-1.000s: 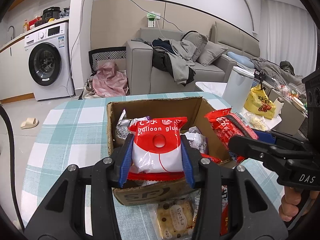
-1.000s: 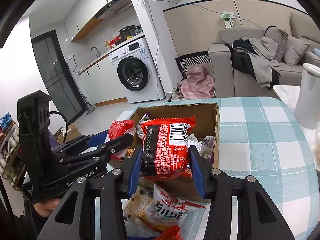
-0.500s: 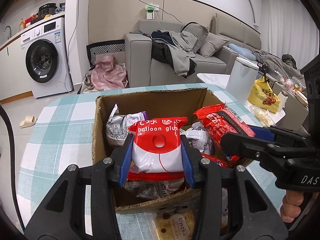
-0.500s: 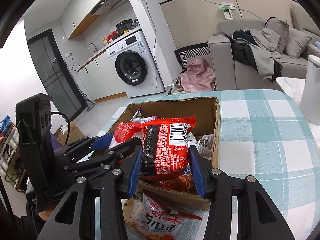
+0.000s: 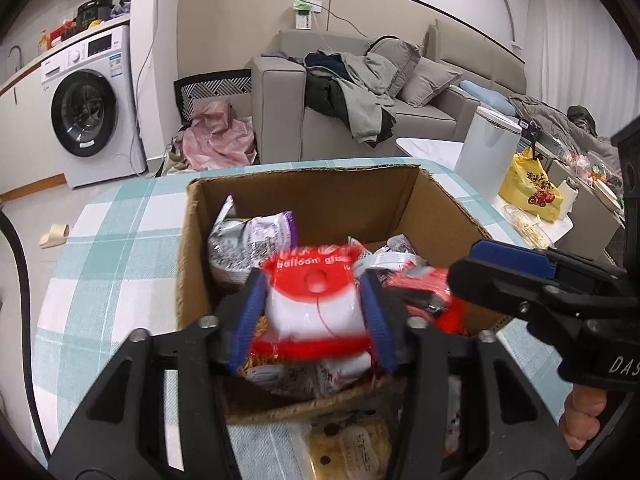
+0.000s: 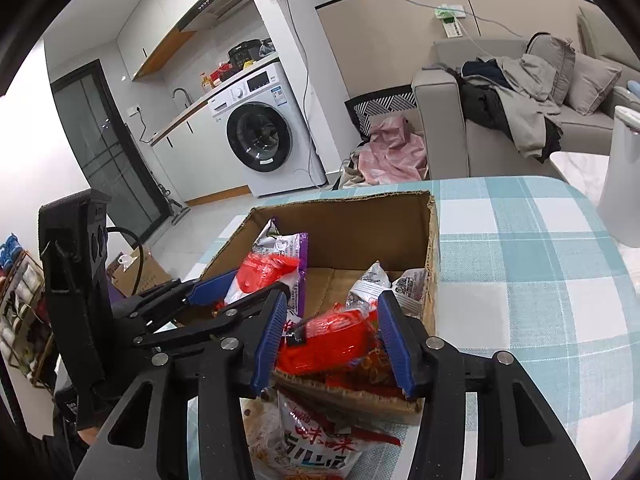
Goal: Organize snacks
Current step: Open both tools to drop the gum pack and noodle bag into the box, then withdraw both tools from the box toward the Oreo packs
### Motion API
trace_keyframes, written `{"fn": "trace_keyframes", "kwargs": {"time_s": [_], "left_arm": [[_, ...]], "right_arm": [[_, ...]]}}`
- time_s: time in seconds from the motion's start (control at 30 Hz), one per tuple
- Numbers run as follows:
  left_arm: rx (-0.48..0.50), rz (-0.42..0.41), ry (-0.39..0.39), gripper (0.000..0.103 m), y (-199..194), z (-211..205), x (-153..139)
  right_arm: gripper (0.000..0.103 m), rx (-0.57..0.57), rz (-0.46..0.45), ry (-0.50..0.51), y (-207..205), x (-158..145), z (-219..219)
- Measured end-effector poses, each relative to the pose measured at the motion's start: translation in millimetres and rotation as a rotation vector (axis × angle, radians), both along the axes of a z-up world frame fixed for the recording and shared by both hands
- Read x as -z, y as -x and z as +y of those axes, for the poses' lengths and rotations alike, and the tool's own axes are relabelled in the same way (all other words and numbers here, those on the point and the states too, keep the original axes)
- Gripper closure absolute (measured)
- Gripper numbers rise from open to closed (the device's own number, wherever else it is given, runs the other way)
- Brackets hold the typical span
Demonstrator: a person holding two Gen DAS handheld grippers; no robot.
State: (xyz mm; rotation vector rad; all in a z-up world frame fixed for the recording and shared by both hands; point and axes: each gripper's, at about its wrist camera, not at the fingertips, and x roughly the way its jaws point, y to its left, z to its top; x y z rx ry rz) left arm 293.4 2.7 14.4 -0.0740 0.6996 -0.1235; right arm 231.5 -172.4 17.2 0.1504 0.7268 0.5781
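Checked desk (image 5: 120, 220), box (image 5: 320, 188) sitting mid-desk w/ its near wall facing both tools, already part full of packs. More packs (image 6: 312, 448) lie loose on the desk btwn box and near edge.

L tool (image 5: 311, 280) is over the box's near-left part. Its jaws have just been opening, so it's released, and the white pack (image 5: 312, 308) is btwn the pads, blurred, prob dropping in.

R tool (image 6: 332, 300) is over the near-right part, clenched on the red pack (image 6: 328, 340), which is tipped flat.

To do it well: let go only once each pack is inside the walls, keep the pads off the cardboard rim, back out w/o dragging packs, then get the loose ones.
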Motion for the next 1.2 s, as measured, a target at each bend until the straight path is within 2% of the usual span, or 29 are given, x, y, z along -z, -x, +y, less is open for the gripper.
{"fn": "trace_keyframes", "kwargs": {"time_s": [0.07, 0.13, 0.2, 0.23, 0.27, 0.3, 0.33, 0.5, 0.8, 1.0, 1.2], "left_arm": [[0.004, -0.009, 0.008, 0.042, 7.5, 2.4, -4.4], [-0.006, -0.024, -0.002, 0.021, 17.1, 3.1, -9.6], [-0.009, -0.054, -0.008, 0.019, 33.1, 6.1, -16.0], [-0.008, -0.061, -0.008, 0.015, 38.9, 6.5, -18.1], [-0.01, -0.062, -0.008, 0.011, 44.6, 6.6, -20.4], [-0.014, -0.064, -0.008, 0.002, 50.4, 5.1, -23.6], [-0.021, -0.082, -0.008, 0.001, 58.5, 5.6, -25.9], [-0.011, -0.109, -0.022, 0.001, 93.0, 5.1, -34.0], [0.006, -0.098, 0.01, 0.001, 146.6, 12.4, -34.8], [-0.003, -0.083, 0.009, 0.001, 162.7, 20.3, -24.8], [-0.024, -0.053, 0.019, 0.001, 170.5, 23.9, -17.1]], "right_arm": [[0.052, 0.003, -0.013, 0.005, 6.6, -2.9, -2.5], [0.047, 0.012, -0.024, 0.006, 12.9, -5.6, -5.7], [0.03, 0.015, -0.037, -0.004, 22.4, -9.0, -10.5], [0.015, 0.014, -0.04, -0.011, 26.0, -10.5, -12.9], [0.004, 0.012, -0.045, -0.021, 32.2, -12.4, -16.1], [0.002, 0.017, -0.052, -0.027, 37.0, -14.2, -18.3], [0.001, 0.023, -0.061, -0.031, 42.2, -15.9, -20.7], [0.0, 0.005, -0.072, -0.047, 63.0, -19.0, -31.1], [0.0, 0.029, -0.047, 0.016, 92.1, -12.9, -43.5], [0.0, 0.02, -0.019, 0.098, 106.3, 2.5, -39.2], [0.0, 0.007, 0.02, 0.11, 111.3, 15.2, -43.0]]}}
